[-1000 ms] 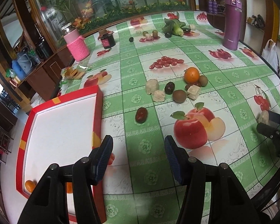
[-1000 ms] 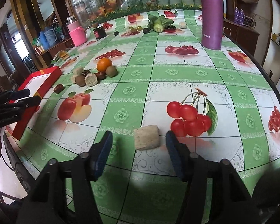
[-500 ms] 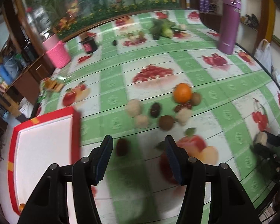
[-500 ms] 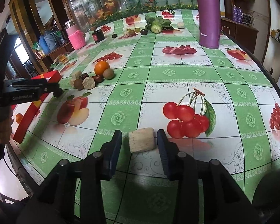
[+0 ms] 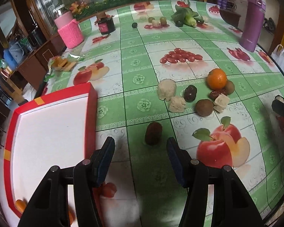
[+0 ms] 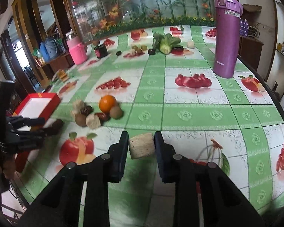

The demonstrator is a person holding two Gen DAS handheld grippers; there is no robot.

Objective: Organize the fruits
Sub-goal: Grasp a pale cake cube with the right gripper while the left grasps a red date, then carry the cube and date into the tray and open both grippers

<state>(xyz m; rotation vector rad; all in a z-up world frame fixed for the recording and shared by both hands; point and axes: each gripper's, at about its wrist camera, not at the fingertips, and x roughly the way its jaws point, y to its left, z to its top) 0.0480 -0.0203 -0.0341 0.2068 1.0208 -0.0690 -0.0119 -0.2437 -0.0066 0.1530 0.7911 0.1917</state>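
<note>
My left gripper (image 5: 141, 147) is open, its fingers either side of a dark brown fruit (image 5: 153, 133) lying just ahead on the tablecloth. A red-rimmed white tray (image 5: 47, 132) lies to its left with a small orange fruit (image 5: 20, 205) in the near corner. Further on sits a cluster: an orange (image 5: 216, 79), kiwis (image 5: 204, 107), dark fruits and beige chunks (image 5: 166, 92). My right gripper (image 6: 141, 144) is shut on a beige cylindrical chunk (image 6: 142, 148), held above the cloth. The same cluster (image 6: 96, 111) and tray (image 6: 37, 106) show to its left.
A purple bottle (image 6: 227, 36) stands at the back right. A pink knitted cup (image 5: 71, 31), a dark jar (image 5: 106, 25), green vegetables (image 5: 185, 16) and small fruits stand at the far edge. The table's rim (image 6: 278, 102) curves along the right.
My right gripper closed on the beige chunk and lifted it off the cloth. My left gripper swung right from the tray and now brackets the dark brown fruit.
</note>
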